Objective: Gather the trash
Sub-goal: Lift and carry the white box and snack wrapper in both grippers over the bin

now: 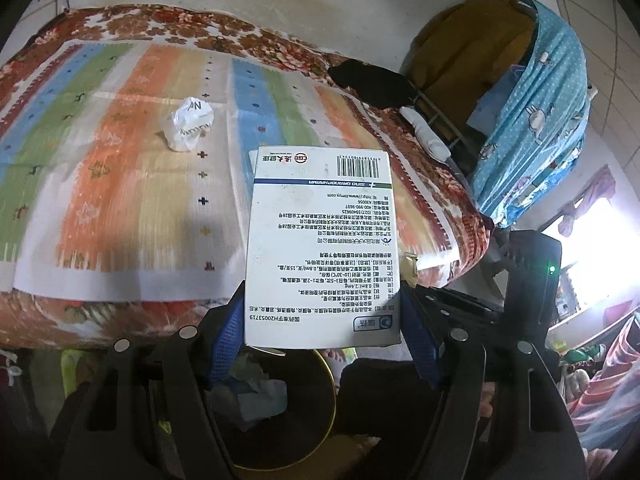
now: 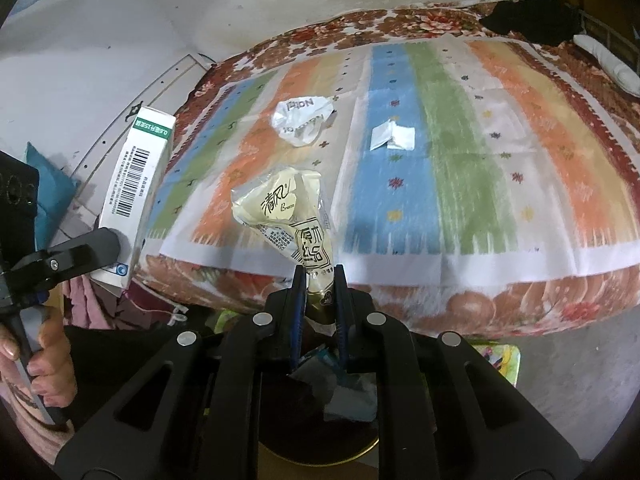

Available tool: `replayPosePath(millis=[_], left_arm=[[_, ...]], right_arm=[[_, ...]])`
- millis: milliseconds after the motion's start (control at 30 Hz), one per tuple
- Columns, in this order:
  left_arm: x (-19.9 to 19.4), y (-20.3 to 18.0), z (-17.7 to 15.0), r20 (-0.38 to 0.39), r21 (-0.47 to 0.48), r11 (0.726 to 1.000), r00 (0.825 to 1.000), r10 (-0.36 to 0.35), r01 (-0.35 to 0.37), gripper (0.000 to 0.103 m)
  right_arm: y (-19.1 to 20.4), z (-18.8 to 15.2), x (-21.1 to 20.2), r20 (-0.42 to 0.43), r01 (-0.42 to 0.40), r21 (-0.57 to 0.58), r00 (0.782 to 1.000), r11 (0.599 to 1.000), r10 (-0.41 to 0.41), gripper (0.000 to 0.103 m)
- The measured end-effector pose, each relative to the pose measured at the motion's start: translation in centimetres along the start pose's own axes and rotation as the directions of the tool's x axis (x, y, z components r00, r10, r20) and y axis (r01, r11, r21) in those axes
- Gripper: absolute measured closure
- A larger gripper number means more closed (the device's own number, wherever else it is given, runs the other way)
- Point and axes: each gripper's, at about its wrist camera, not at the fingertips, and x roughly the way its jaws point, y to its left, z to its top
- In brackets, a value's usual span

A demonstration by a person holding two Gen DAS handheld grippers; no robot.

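Observation:
My left gripper (image 1: 322, 312) is shut on a white medicine box (image 1: 322, 248) and holds it over a round bin (image 1: 288, 412) below the bed edge. The box also shows in the right wrist view (image 2: 134, 196), with the left gripper (image 2: 76, 260) on it. My right gripper (image 2: 318, 280) is shut on a cream tissue wrapper (image 2: 288, 212), above the bin (image 2: 320, 412). A crumpled white wrapper (image 1: 187, 125) (image 2: 302, 120) and a small folded white paper (image 2: 392, 138) lie on the striped bedspread.
The bed (image 1: 120, 184) carries a striped cloth over a floral quilt (image 2: 520, 304). A black cloth (image 1: 372, 80) and a white roll (image 1: 426, 132) lie at its far right end. A blue fabric cover (image 1: 536, 120) hangs at right. Crumpled trash sits in the bin.

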Motion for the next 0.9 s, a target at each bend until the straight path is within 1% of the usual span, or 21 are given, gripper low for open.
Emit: replayPosePath(millis=[267, 500, 667, 800, 900], left_arm=[[-0.1, 0.2, -3.0, -0.015, -0.015, 1.000, 1.000, -0.011, 0.011, 0.033], [0.2, 0.6, -5.5, -0.029, -0.029, 0.999, 0.999, 0.018, -0.019, 0.033], [0.6, 0.4, -8.0, -0.050, -0.017, 0.999, 0.998, 0.034, -0.035, 0.033], [0.9, 0.7, -9.5, -0.071, -0.039, 0.998, 0.997, 0.042, -0.045, 0.033], [1.3, 1.1, -11.0, -0.094, -0.060, 0.995, 0.993, 0.070, -0.076, 0.033]], right_arm=[[0.8, -3.5, -0.1, -0.019, -0.024, 0.003, 1.000, 1.000, 0.024, 0.091], [1.1, -5.8, 0.1, -0.039, -0.017, 0.014, 0.999, 1.000, 0.018, 0.091], [1.4, -8.0, 1.2, -0.106, -0.006, 0.027, 0.994, 1.000, 0.009, 0.091], [1.4, -9.6, 1.5, -0.130, -0.005, 0.038, 0.992, 0.999, 0.010, 0.091], [1.4, -10.5, 1.6, -0.136, 0.002, 0.050, 0.991, 0.999, 0.005, 0.090]])
